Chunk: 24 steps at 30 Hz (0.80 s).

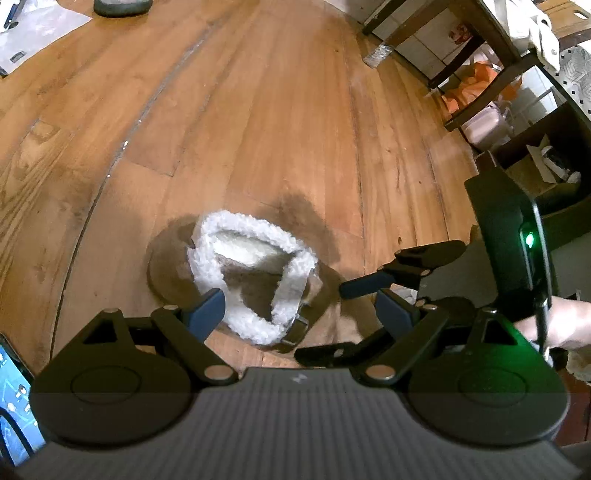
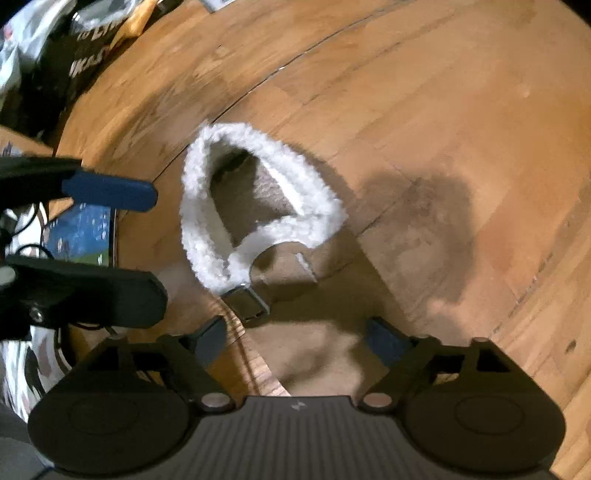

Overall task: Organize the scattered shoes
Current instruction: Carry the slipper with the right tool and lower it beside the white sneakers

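Observation:
A tan suede shoe [image 1: 255,284] with a white fleece lining and a metal buckle [image 2: 247,301] lies on the wooden floor. In the left wrist view my left gripper [image 1: 301,314] is open, its blue pads on either side of the shoe's near fleece edge and not pressing it. My right gripper [image 1: 321,323] reaches in from the right, open over the tan toe part. In the right wrist view the right gripper [image 2: 297,339] stands wide open just above the toe, nothing gripped. The left gripper [image 2: 157,245] shows at the left edge there. A second, dark shoe [image 1: 122,5] lies far off at the top.
A lit phone [image 1: 14,398] lies on the floor at the left. Dark table legs [image 1: 480,44], an orange bag [image 1: 476,85] and boxes crowd the upper right. Bags and packaging [image 2: 74,48] lie at the upper left of the right wrist view. A hand [image 1: 554,325] holds the right gripper.

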Tool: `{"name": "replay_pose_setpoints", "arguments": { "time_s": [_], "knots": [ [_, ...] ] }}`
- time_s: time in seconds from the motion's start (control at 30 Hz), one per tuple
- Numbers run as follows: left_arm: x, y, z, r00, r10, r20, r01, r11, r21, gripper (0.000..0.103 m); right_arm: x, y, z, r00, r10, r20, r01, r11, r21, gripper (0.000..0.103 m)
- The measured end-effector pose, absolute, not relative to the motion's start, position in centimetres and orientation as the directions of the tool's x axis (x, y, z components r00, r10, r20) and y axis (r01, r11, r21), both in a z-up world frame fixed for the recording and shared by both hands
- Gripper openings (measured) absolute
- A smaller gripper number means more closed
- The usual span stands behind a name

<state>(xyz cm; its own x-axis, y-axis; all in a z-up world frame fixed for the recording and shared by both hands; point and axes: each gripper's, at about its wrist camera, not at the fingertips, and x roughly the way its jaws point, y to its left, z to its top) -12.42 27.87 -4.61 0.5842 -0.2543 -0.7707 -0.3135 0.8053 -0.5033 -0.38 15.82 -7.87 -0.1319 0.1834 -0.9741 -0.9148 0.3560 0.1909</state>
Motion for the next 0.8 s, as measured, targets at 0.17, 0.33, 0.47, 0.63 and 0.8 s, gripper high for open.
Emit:
{"name": "replay_pose_setpoints", "arguments": {
  "time_s": [0.17, 0.33, 0.47, 0.63, 0.8],
  "knots": [
    [-12.4, 28.0, -4.6, 0.587, -0.249, -0.77, -0.321, 0.802, -0.504, 0.089, -1.5, 16.4, -6.6, -0.051, 0.177, -0.983, -0.933, 0.344, 0.11, 0.09],
    [-12.4, 27.8, -4.9, 0.584, -0.244, -0.774, -0.326, 0.803, -0.499, 0.089, -1.6, 16.7, -6.5, -0.022, 0.193, -0.981, -0.948, 0.307, 0.082, 0.091],
    [-12.4, 27.9, -5.2, 0.58, -0.236, -0.78, -0.339, 0.8, -0.494, 0.089, -1.0, 16.7, -8.2, -0.037, 0.2, -0.979, -0.947, 0.306, 0.098, 0.097],
    [-12.4, 28.1, -5.2, 0.583, -0.239, -0.776, -0.343, 0.793, -0.503, 0.089, -1.8, 17.0, -8.5, -0.012, 0.205, -0.979, -0.963, 0.262, 0.066, 0.073],
    [-12.5, 28.1, -4.9, 0.597, -0.238, -0.766, -0.34, 0.79, -0.51, 0.089, -1.0, 16.6, -7.9, -0.036, 0.214, -0.976, -0.918, 0.379, 0.116, 0.057]
  ]
}}
